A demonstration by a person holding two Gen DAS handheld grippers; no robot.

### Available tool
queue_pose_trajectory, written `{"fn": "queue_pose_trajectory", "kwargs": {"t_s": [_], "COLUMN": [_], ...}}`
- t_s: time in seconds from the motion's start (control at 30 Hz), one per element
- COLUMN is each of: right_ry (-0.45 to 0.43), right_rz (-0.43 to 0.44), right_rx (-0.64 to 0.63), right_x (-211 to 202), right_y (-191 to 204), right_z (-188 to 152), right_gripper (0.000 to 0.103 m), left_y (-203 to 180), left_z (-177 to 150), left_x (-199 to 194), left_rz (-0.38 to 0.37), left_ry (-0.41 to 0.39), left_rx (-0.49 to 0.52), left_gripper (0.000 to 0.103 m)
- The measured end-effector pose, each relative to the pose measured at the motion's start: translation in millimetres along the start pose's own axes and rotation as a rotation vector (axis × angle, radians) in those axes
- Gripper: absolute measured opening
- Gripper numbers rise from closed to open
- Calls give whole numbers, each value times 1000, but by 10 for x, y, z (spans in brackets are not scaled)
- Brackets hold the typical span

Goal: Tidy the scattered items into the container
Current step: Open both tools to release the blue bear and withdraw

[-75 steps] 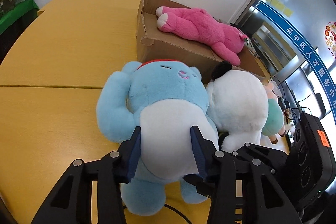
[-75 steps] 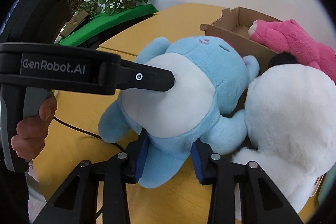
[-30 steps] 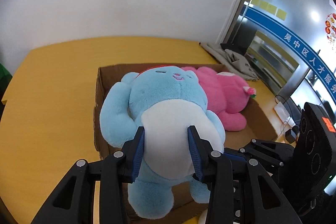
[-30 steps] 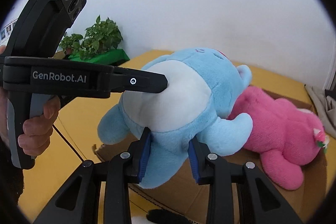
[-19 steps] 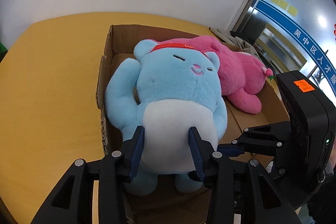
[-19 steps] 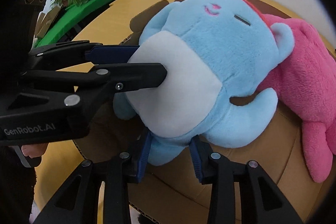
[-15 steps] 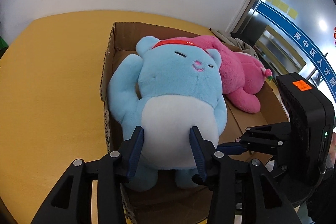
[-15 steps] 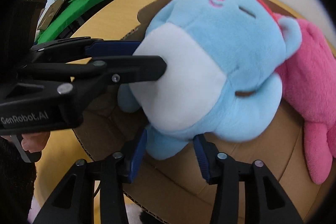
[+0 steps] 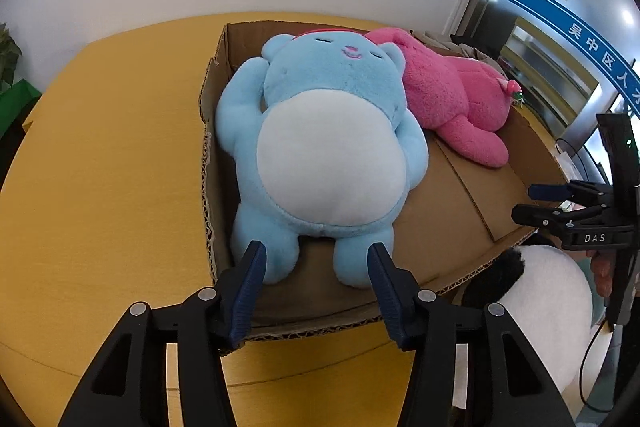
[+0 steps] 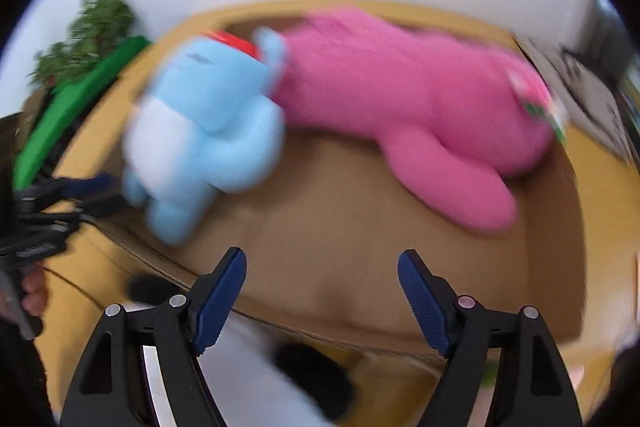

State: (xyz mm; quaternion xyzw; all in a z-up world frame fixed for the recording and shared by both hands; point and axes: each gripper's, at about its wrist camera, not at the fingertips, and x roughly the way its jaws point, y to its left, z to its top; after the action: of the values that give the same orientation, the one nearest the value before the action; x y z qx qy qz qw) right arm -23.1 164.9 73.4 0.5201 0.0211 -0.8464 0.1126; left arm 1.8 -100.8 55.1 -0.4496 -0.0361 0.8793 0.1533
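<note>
Blue bear (image 9: 326, 163): lies on its back inside the cardboard box (image 9: 452, 211), at the box's left side, head toward the far wall, white belly up, a red band on its head; free of both grippers.
Pink toy (image 9: 452, 99): lies in the same box at the far right, its side touching the blue bear's head and right arm.
Cardboard box: sits open on the yellow table (image 9: 104, 187), with bare floor showing on its near right part.
Left gripper (image 9: 316, 269): jaws have just been opening and stand apart, released; the bear's two feet lie just beyond the blue pads, and nothing is pinched between them.
Right gripper (image 10: 322, 279): jaws have just been opening and are spread wide and empty over the bare box floor; its view is blurred. In the left view it sits at the right edge, apart from the toys.
Panda toy (image 9: 548, 303): white and black, on the table outside the box's near right corner.
Plant (image 10: 86, 35): far left, beyond the table.
Hand (image 9: 602, 269): holds the right gripper's handle.
</note>
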Motion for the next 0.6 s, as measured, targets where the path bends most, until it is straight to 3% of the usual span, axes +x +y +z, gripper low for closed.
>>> {"fn": "queue_pose_trajectory", "kwargs": {"t_s": [0.07, 0.4, 0.5, 0.6], "right_ry": [-14, -79, -106, -181], "right_rz": [40, -3, -29, -72], "right_rx": [40, 21, 23, 31], "right_x": [-44, -234, -303, -538], "right_y": [-134, -137, -157, -160], "right_z": [-105, -300, -359, -420], "right_gripper": [79, 79, 79, 80], "left_y": [-43, -140, -183, -323], "left_z": [-20, -208, -234, -216], "left_x": [1, -110, -174, -375], "left_rz": [4, 38, 27, 118], "left_ry": [4, 13, 11, -59], "left_rx": [-10, -31, -78, -94], "left_gripper": [56, 60, 70, 86]}}
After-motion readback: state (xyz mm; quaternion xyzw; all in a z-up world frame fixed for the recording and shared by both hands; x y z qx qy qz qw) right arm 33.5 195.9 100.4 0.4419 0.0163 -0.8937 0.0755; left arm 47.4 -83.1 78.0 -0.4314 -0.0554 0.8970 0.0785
